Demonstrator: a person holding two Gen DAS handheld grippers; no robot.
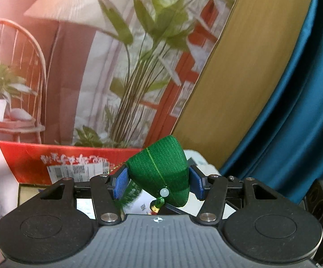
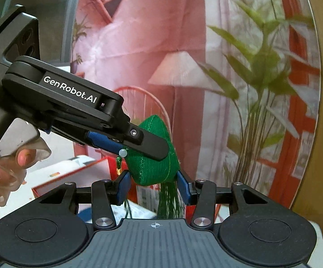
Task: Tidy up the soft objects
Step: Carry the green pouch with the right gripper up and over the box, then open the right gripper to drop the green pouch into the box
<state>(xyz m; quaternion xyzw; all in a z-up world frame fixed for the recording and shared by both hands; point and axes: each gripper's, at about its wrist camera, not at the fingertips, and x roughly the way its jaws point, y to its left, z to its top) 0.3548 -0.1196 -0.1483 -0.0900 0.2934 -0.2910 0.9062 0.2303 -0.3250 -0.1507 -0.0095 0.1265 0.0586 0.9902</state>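
Left tongs clamping green pouch

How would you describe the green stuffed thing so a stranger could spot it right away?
Find the big red-and-pink room backdrop, then the two black tongs meeting before it. Between their blue pads sits the green pyramid-shaped pouch, the only knitted green item, with a white bead and tassel.

Staged room: printed backdrop, teal curtain.

green knitted pouch with a yellow seam line, pale bead and green tassel; blue pads; red box.
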